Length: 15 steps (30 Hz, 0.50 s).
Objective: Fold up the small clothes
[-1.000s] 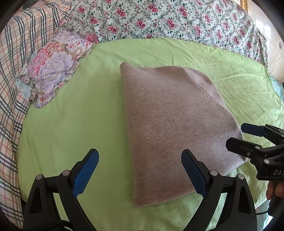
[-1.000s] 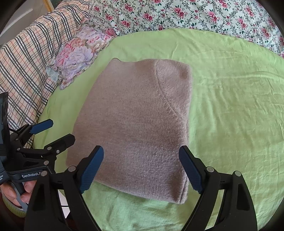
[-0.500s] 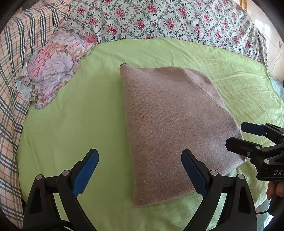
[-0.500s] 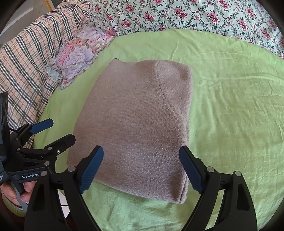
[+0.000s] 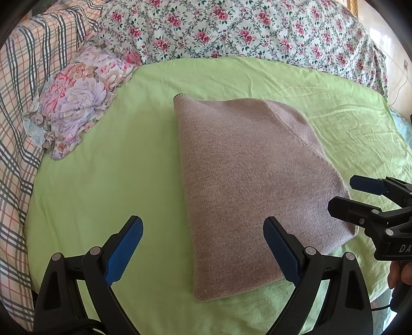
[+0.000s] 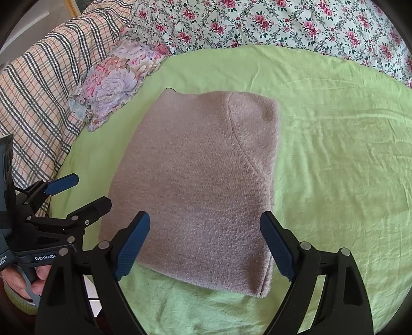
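A folded dusty-pink knit garment (image 5: 247, 180) (image 6: 203, 180) lies flat on the light green sheet (image 5: 103, 167) (image 6: 334, 154). My left gripper (image 5: 203, 247) hovers open above the garment's near left edge, nothing between its blue pads. The right gripper (image 6: 204, 244) also stands open, over the garment's near edge, and holds nothing. Each gripper shows in the other's view: the right one (image 5: 355, 193) at the garment's right corner, the left one (image 6: 77, 193) beside its left edge.
A flowered pillow (image 5: 77, 103) (image 6: 116, 82) lies at the back left of the sheet. A plaid quilt (image 5: 18, 128) (image 6: 38, 90) borders the left side and a rose-print cover (image 5: 231, 28) (image 6: 283, 23) runs along the back.
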Tool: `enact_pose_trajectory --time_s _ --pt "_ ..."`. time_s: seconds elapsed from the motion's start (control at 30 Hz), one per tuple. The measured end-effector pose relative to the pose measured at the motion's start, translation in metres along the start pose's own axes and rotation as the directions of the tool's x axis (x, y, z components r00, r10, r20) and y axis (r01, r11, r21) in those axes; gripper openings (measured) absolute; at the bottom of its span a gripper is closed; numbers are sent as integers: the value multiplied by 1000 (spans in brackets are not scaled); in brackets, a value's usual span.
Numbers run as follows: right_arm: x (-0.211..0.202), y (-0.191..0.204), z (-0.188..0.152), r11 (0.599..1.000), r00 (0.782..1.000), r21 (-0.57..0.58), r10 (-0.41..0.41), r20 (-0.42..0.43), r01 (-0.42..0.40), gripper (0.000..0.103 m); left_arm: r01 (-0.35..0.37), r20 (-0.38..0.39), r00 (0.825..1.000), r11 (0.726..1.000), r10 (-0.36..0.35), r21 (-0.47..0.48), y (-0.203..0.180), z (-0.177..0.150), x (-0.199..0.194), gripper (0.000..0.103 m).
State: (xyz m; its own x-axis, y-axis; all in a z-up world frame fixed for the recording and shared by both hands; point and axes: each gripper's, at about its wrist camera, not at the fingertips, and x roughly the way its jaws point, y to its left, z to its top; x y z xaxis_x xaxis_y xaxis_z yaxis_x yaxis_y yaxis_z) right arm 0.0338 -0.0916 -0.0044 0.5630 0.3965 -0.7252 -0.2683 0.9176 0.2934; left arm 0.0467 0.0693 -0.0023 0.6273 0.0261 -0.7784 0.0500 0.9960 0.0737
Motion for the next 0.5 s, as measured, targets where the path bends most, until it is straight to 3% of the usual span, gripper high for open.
enact_pose_trajectory --time_s 0.5 --pt "-1 2 3 1000 1000 1 -1 4 1 88 -4 -1 1000 1000 4 -2 0 5 3 95"
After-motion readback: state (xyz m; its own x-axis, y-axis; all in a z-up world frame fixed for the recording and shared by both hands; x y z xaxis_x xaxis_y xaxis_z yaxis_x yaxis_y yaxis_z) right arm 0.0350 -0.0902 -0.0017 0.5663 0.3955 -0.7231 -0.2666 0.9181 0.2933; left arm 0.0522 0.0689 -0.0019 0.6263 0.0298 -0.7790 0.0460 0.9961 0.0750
